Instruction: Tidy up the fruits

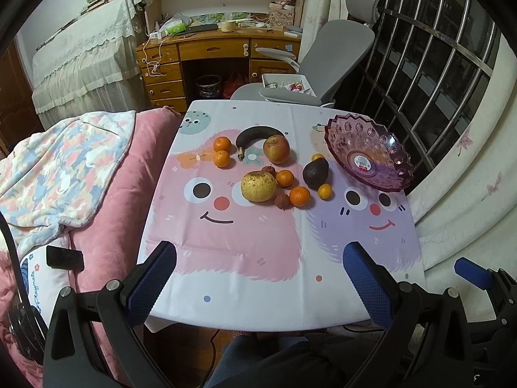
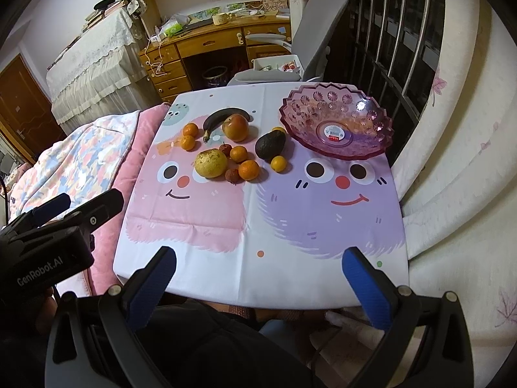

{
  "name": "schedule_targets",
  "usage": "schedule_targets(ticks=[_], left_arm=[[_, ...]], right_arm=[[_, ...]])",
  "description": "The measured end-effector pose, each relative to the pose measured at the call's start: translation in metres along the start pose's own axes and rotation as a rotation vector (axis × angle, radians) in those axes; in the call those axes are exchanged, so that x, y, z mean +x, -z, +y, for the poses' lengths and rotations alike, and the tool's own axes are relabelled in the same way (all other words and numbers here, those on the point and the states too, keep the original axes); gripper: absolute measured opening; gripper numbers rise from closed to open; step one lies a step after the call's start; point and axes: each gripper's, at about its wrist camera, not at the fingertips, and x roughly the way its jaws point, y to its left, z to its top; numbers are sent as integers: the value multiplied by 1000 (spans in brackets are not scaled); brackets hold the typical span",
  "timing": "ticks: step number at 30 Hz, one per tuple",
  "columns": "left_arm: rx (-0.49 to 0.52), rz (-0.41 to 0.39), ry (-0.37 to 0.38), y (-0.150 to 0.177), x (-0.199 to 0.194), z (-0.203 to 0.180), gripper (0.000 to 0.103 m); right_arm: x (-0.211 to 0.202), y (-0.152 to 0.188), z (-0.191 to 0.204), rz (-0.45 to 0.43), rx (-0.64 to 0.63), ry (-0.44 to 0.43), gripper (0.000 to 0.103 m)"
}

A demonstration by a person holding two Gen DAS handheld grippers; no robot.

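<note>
Fruit lies loose on the cartoon tablecloth (image 1: 258, 252): a dark banana (image 1: 255, 135), a red apple (image 1: 276, 149), a yellow pear (image 1: 258, 186), a dark avocado (image 1: 315, 173), several small oranges (image 1: 300, 196) and a lychee (image 1: 282, 201). An empty purple glass bowl (image 1: 368, 152) stands at the far right, beside the avocado. The same shows in the right wrist view: pear (image 2: 210, 163), avocado (image 2: 270, 145), bowl (image 2: 336, 121). My left gripper (image 1: 260, 258) and right gripper (image 2: 258, 263) are open and empty, above the table's near edge, well short of the fruit.
A pink quilt and patterned blanket (image 1: 64, 168) lie left of the table. A grey office chair (image 1: 336, 61) and wooden desk (image 1: 206, 51) stand behind it. Barred window (image 1: 436, 64) and a white padded surface (image 2: 452, 194) are on the right. The left gripper's body (image 2: 48, 236) sits at left.
</note>
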Motion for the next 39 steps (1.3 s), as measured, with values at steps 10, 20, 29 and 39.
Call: schedule_targets(ticks=[10, 20, 29, 39], left_arm=[[5, 8, -3, -11, 10, 7, 102], [41, -4, 37, -15, 13, 26, 102], [121, 17, 95, -16, 22, 45, 102], [80, 21, 77, -25, 35, 74, 102]], right_arm=[[12, -12, 0, 19, 10, -17, 103], [14, -8, 14, 2, 76, -12, 103], [14, 0, 40, -56, 113, 25, 102], [13, 0, 59, -123, 90, 51, 102]])
